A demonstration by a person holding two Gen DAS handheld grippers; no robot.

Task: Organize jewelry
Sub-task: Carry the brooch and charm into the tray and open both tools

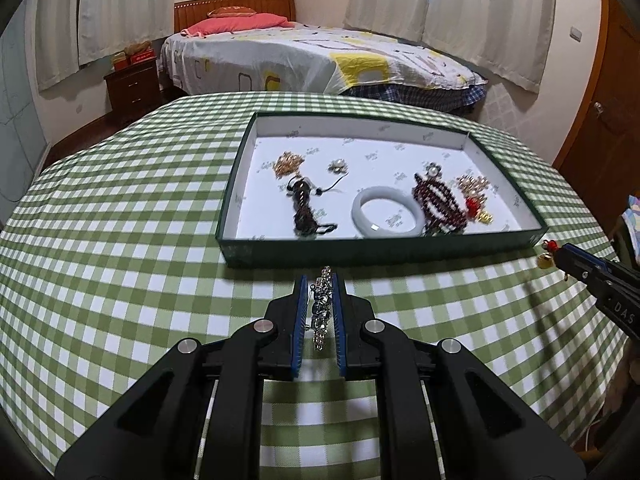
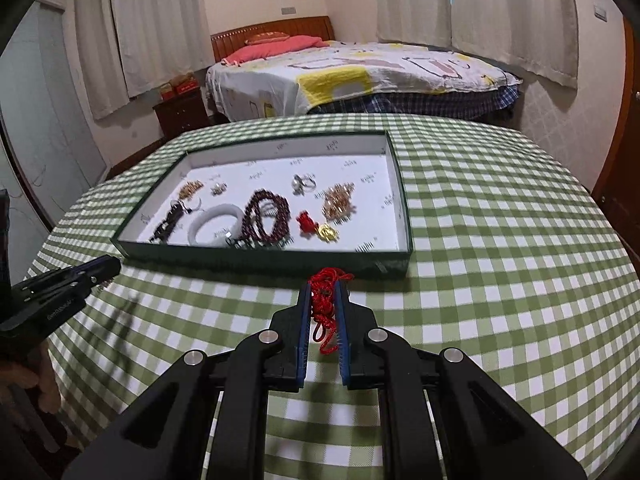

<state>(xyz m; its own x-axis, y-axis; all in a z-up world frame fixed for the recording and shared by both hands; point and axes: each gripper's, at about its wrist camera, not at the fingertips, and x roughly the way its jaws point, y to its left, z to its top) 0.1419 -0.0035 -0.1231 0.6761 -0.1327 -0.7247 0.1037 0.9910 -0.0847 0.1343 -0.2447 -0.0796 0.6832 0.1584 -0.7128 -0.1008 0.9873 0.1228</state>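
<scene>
Left gripper [image 1: 322, 280] jaws clamp silver beaded chain [image 1: 322, 304] | right gripper [image 2: 324, 286] jaws pinch red cord charm [image 2: 322, 300] | carry both over tray [image 1: 384, 250] rim at 12 o'clock, lower into bare corners, release gently

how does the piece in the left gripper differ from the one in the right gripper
The left gripper pinches a silver beaded piece, metallic and sparkly; the right gripper pinches a red cord charm, soft knotted string. A small gold bell hangs from the charm; the silver piece shows none. Both are held above the checkered tablecloth, in front of the tray.
</scene>
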